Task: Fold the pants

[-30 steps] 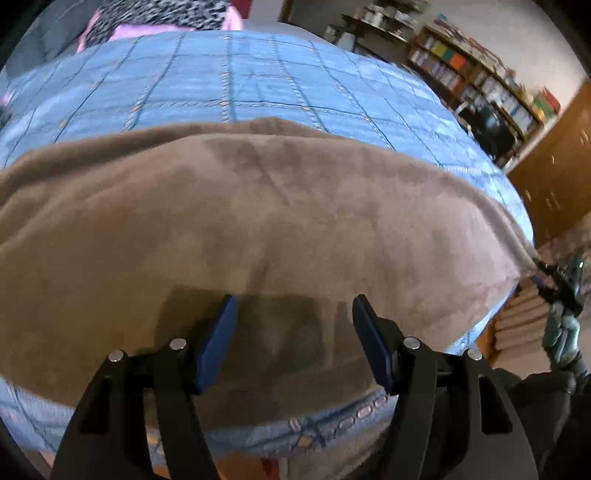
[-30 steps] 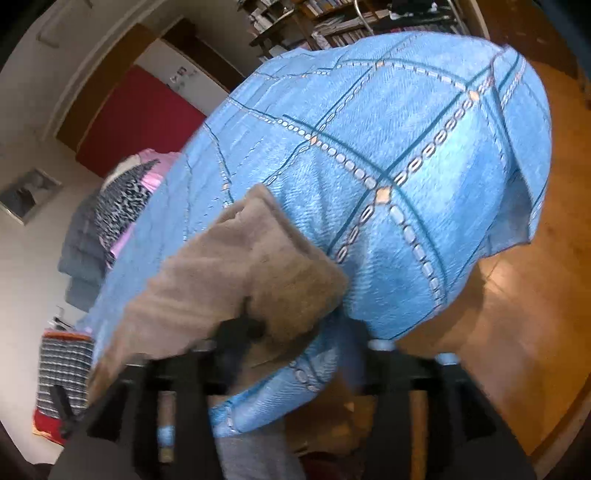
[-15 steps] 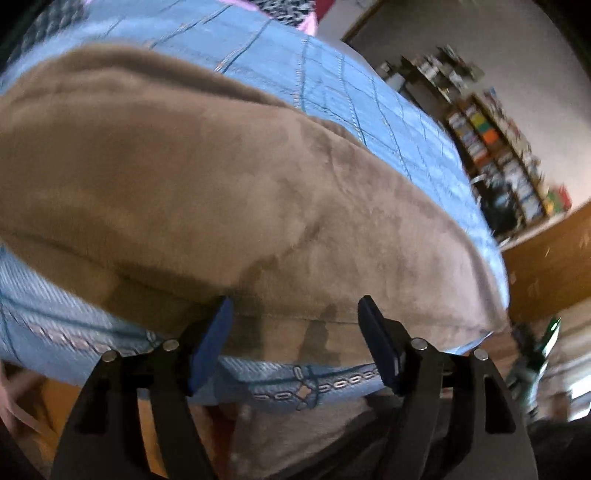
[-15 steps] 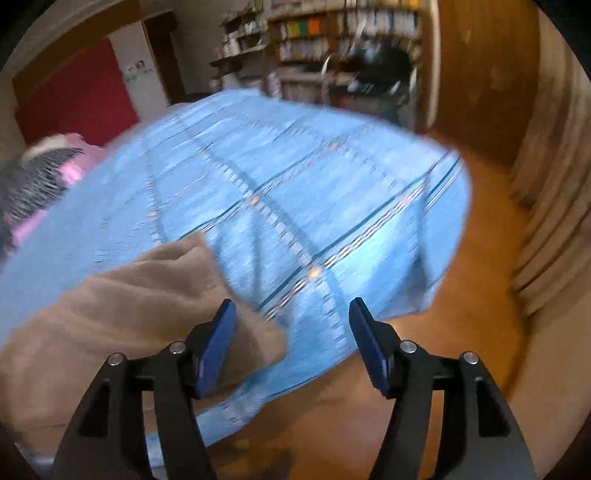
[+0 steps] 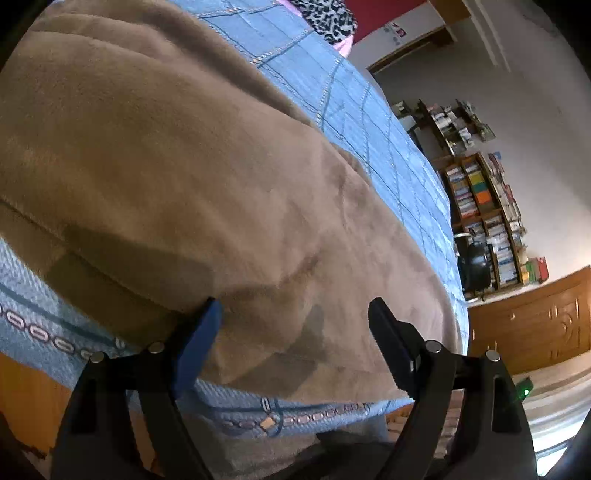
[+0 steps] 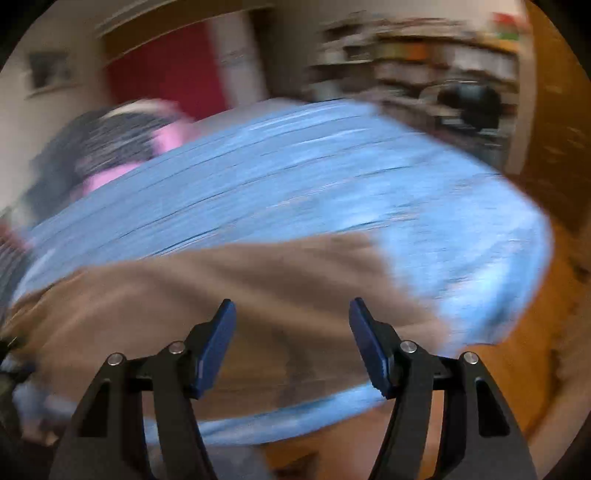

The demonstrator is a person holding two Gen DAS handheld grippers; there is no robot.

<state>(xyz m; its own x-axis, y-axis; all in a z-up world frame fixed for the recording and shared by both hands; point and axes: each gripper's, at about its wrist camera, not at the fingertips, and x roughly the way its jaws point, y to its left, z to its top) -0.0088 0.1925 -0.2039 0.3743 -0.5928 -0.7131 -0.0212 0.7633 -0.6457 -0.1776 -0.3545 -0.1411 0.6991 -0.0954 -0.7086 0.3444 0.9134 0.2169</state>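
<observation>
We are looking down along both claws at the brown fleece pants point(image 5: 207, 192), which are lying spread on a bed covered by a blue bedspread point(image 5: 373, 122) with a grid of stitched lines and a chain-pattern border. In the left wrist view the pants are filling most of the picture, their near edge running close to the bedspread's border at the edge of the bed. Our left claw point(image 5: 295, 325) is hovering over that near edge; its jaws have just been opening and are standing wide apart, the blue pads point(image 5: 201, 347) pressing on nothing, with the cloth lying loose beyond them. In the right wrist view everything past the claw is smeared by blur, yet we are still making out the pants point(image 6: 229, 280) as a brown band across the bedspread point(image 6: 295, 177), ending short of the bed's right corner. Our right claw point(image 6: 291, 332) is released as well, its jaws parted and nothing between them. Behind the bed, bookshelves point(image 5: 484, 218) packed with books are standing against the wall, and leopard-print and pink fabric point(image 5: 328, 22) is lying at the far end of the bedspread.
</observation>
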